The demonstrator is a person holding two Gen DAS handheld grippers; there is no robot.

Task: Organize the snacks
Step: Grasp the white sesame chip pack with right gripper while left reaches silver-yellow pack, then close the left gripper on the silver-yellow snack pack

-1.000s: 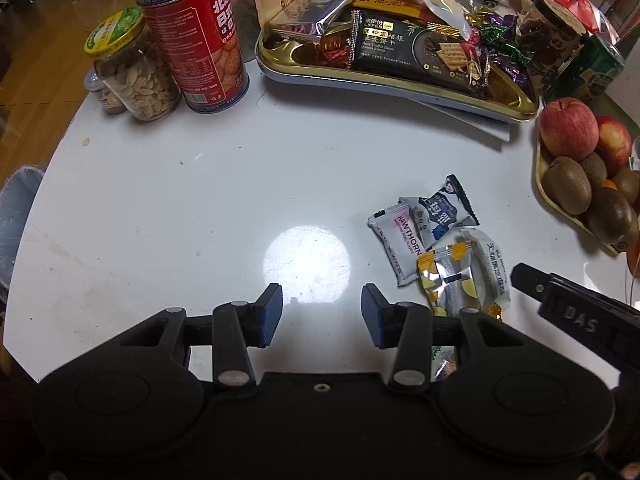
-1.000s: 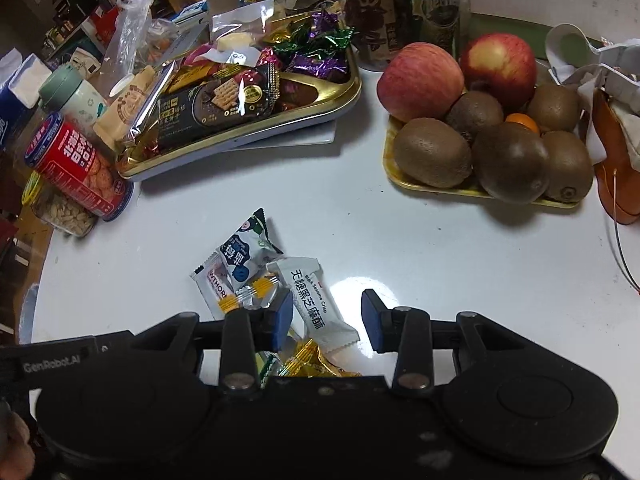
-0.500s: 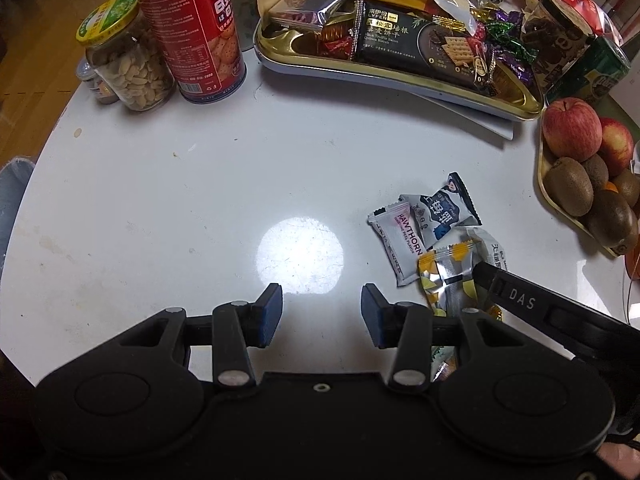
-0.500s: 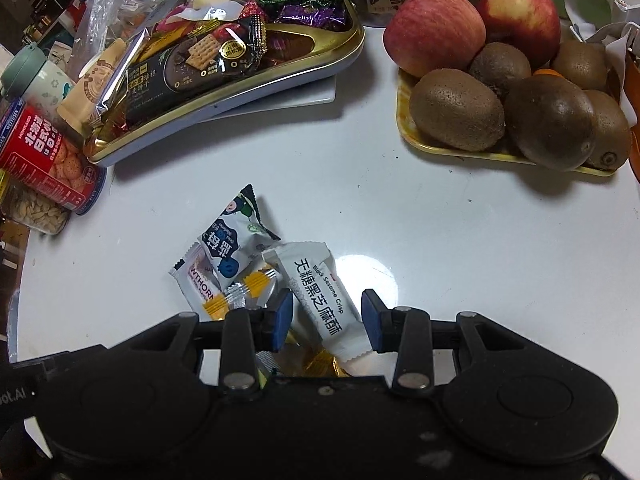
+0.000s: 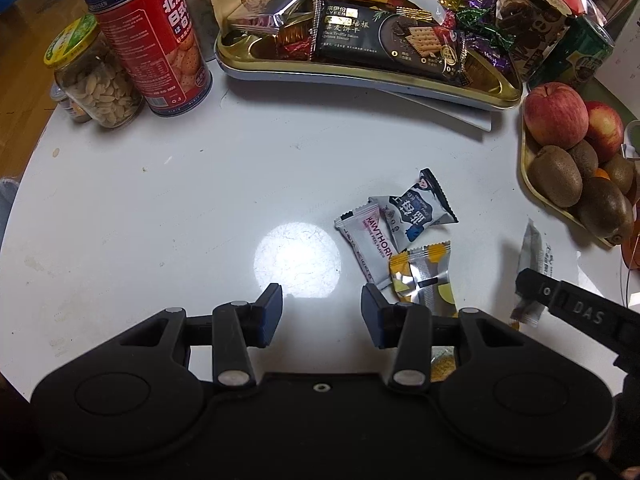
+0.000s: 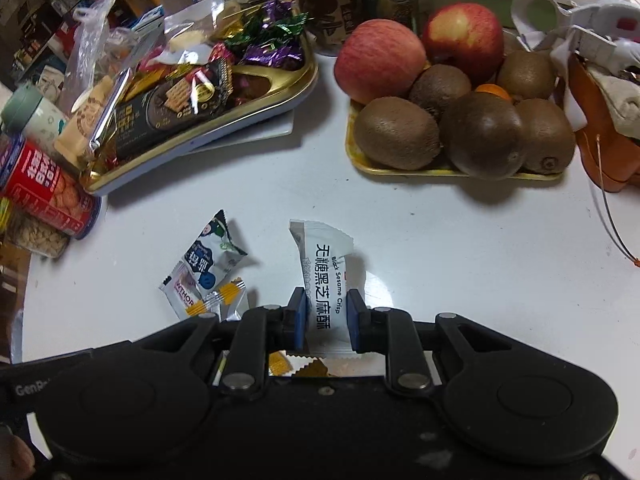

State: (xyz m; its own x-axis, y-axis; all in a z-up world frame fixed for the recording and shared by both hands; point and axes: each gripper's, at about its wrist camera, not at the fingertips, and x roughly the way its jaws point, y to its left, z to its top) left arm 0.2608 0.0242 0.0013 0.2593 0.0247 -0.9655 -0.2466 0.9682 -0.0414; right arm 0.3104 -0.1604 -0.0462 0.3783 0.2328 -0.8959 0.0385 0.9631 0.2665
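The right tongs (image 6: 327, 318) pinched the white black-sesame-crisp packet (image 6: 325, 280), their jaws just having closed on it, beside the small heap of wrapped snacks (image 6: 208, 276) on the white round surface (image 6: 440, 264). The left tongs (image 5: 321, 314) hung spread and empty near that heap.

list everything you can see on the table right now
black sesame crisp packet: 1, white, between right gripper's pads
loose snack packets: 3, white, blue, yellow-silver, table centre
gold tray: 1, full of snacks, far side
red biscuit tin: 1, far left
nut jar: 1, green lid, beside tin
fruit tray: 1, yellow, apples and kiwis, far right
white table: 1
left hand-held gripper: black, open, empty
right hand-held gripper: black, just closed on packet
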